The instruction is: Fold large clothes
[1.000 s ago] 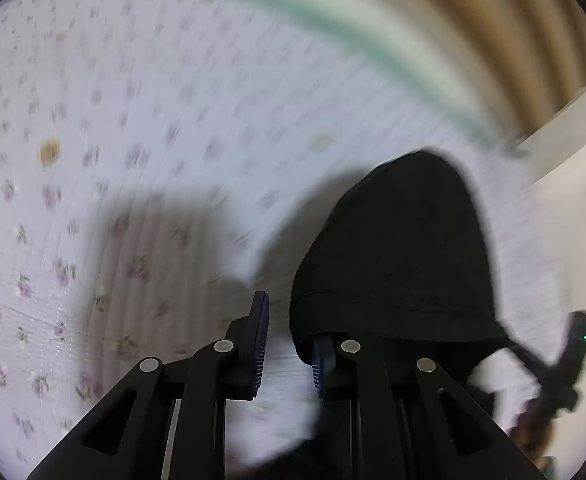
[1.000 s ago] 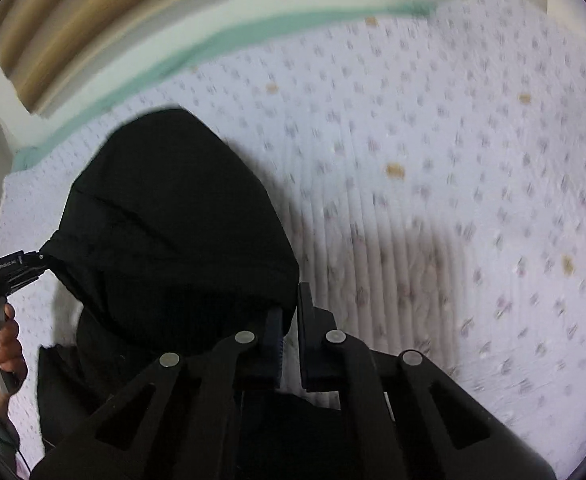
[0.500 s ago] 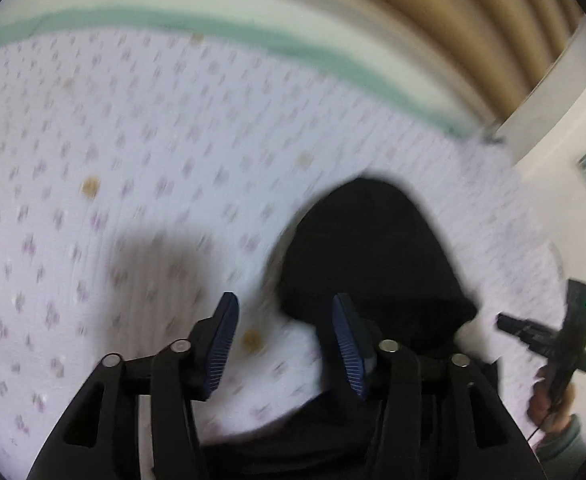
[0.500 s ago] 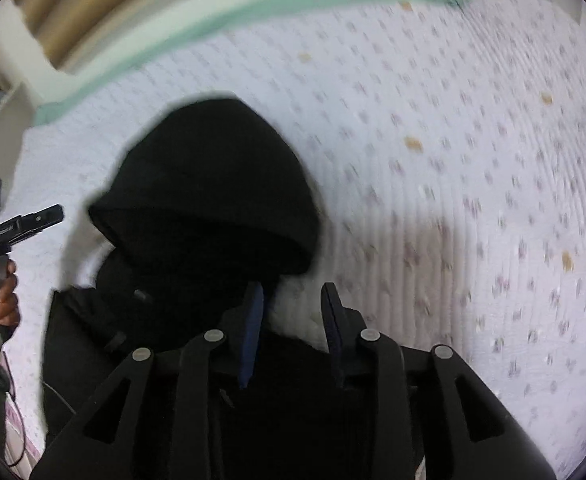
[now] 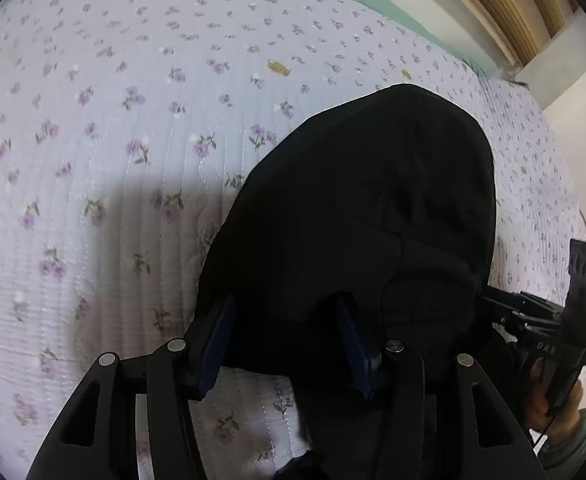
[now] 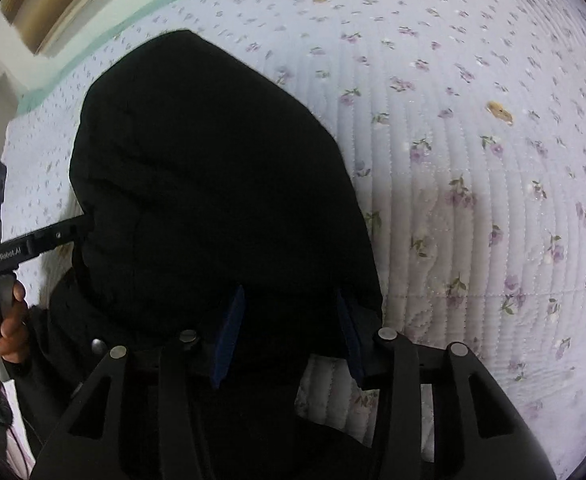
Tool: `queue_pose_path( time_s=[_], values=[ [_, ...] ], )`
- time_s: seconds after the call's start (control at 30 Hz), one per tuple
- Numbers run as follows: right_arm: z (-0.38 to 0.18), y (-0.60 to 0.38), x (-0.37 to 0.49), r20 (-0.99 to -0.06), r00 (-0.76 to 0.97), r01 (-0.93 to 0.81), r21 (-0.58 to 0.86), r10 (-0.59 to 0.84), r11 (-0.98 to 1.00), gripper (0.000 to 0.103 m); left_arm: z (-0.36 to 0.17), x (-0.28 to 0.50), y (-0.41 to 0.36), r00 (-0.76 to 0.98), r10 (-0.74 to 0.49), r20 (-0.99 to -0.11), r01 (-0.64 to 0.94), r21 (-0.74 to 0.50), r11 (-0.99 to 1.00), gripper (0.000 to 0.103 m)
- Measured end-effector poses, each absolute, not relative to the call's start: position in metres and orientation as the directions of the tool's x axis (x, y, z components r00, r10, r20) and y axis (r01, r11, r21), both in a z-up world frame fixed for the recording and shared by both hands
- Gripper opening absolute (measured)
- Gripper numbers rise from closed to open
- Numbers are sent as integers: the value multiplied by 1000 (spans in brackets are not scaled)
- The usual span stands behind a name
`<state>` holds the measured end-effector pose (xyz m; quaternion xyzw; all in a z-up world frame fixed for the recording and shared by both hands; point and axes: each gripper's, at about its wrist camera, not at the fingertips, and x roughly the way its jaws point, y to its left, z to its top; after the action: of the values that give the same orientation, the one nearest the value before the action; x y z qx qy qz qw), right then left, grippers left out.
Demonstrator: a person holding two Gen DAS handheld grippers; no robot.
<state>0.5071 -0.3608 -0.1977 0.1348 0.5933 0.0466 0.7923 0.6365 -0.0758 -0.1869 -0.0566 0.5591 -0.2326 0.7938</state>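
Both grippers have let go of the hood (image 5: 373, 208) and their jaws have just been opening. The left gripper (image 5: 285, 344) and right gripper (image 6: 289, 332) now stand apart over the hood's near rim, not pinching it. The black hoodie lies on the flowery quilt (image 5: 113, 140), near its side edge, laid flat for folding. One handle reads "GenRobot.AI" (image 6: 7, 258).

Floral quilted bed (image 5: 141, 168) (lilac sprigs), black hooded garment (image 5: 365, 216) flat on it.
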Motion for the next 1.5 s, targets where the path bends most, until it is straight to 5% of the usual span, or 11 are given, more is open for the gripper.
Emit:
queue_pose_path(
  time_s=[0.27,0.3,0.37,0.83,0.9,0.93,0.97,1.03,1.5],
  values=[
    [-131,-386,519,-867,383,18,353,320,935,61,-97,630,-66,365,-550,-751,470,-361,805,54],
    [-126,-389,525,-863,393,12,350,317,937,63,-89,636,-65,370,-561,-741,473,-370,800,57],
    [-119,-393,542,-863,405,-8,325,301,946,66,-81,656,-65,369,-570,-734,460,-388,798,81],
    [-195,-367,645,-875,241,-33,425,420,904,66,-177,733,-102,84,-634,-769,371,-566,736,79],
    [-206,-352,647,-873,199,-73,440,446,895,63,-176,727,-106,102,-631,-769,392,-552,736,71],
    [-205,-347,645,-873,206,-95,432,442,897,49,-174,723,-108,108,-628,-771,414,-539,733,46],
    [-198,-339,639,-872,224,-139,414,436,900,32,-171,716,-110,111,-616,-780,439,-517,734,35],
    [-182,-330,625,-869,259,-192,381,421,904,20,-160,706,-106,133,-608,-783,475,-488,732,27],
    [-37,-300,412,-785,517,-258,237,341,937,17,-30,508,-71,256,-658,-708,675,-357,646,23]
  ],
)
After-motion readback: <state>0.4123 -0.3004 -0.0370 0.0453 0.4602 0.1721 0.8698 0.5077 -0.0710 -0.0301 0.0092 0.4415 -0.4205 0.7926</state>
